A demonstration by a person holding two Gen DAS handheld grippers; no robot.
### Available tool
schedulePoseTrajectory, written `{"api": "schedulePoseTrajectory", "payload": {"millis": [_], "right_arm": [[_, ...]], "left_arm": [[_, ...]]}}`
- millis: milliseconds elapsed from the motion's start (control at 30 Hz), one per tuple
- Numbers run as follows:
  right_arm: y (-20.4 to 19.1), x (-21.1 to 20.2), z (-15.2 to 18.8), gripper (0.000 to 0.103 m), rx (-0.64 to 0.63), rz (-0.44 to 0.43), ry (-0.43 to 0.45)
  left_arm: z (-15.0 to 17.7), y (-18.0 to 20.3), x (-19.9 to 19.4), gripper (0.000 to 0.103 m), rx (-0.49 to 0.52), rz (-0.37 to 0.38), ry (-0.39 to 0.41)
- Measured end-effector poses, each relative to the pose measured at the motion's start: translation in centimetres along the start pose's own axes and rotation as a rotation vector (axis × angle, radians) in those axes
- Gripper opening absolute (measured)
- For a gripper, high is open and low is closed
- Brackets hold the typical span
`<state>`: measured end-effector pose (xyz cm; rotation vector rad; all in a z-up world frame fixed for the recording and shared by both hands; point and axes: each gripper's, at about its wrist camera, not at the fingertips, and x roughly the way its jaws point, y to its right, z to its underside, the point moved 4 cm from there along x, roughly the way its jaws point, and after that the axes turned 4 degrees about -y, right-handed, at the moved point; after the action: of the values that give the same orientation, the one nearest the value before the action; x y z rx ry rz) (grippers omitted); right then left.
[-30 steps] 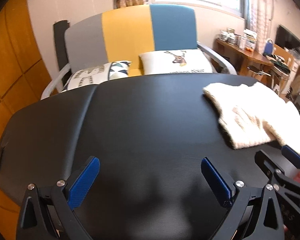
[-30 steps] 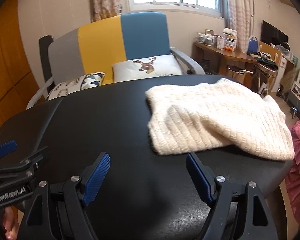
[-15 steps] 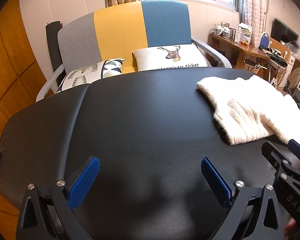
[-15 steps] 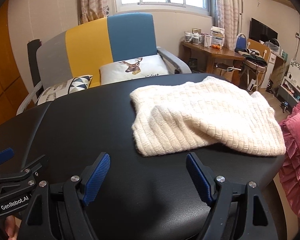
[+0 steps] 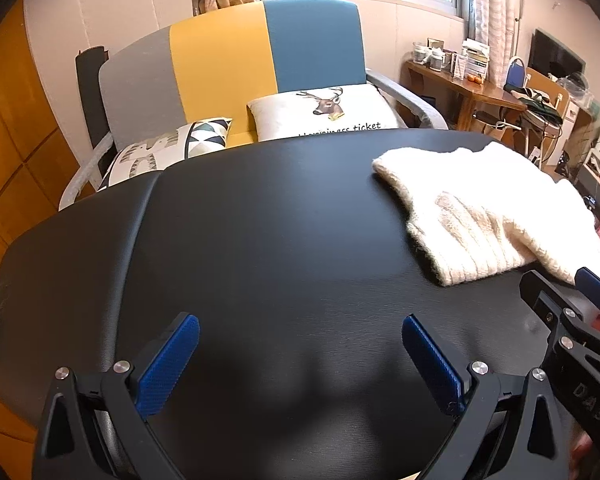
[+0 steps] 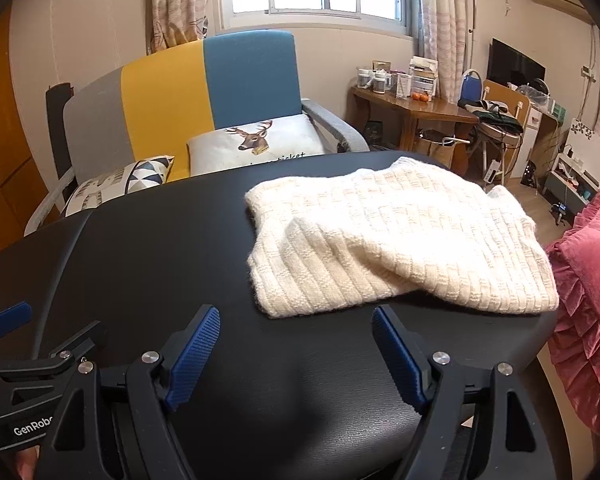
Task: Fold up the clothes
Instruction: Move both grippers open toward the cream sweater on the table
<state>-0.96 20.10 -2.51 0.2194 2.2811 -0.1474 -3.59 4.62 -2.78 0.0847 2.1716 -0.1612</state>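
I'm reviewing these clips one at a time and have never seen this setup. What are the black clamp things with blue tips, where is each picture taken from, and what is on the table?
There is no robot here. A person holds a hand-operated clamp in each hand, and each carries a wide-angle camera that looks forward along its two blue-padded fingers.

One picture comes from the left gripper, the other from the right gripper. Each also catches the other at its edge, so the two are side by side. Both have their jaws wide apart and hold nothing.

They are over a black padded table. On it lies one cream knitted sweater, loosely bunched with one part lying over another, toward the right side and just ahead of the right gripper. Neither gripper touches it.

Behind the table is a grey, yellow and blue sofa with two cushions.
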Motion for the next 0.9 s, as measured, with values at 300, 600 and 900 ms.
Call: {"api": "schedulePoseTrajectory", "payload": {"millis": [300, 600, 900], "right_arm": [[2.1, -0.4, -0.2, 0.081, 0.041, 0.033, 0.004], [4.5, -0.5, -0.5, 0.081, 0.082, 0.066, 0.014], [7.2, 0.2, -0.7, 0.081, 0.117, 0.101, 0.015]], "left_arm": [[-0.5, 1.9, -0.3, 0.103, 0.036, 0.028, 0.007], [-0.7, 4.8, -0.1, 0.103, 0.085, 0.055, 0.007], [-1.8, 7.3, 0.6, 0.103, 0.14, 0.074, 0.02]]}}
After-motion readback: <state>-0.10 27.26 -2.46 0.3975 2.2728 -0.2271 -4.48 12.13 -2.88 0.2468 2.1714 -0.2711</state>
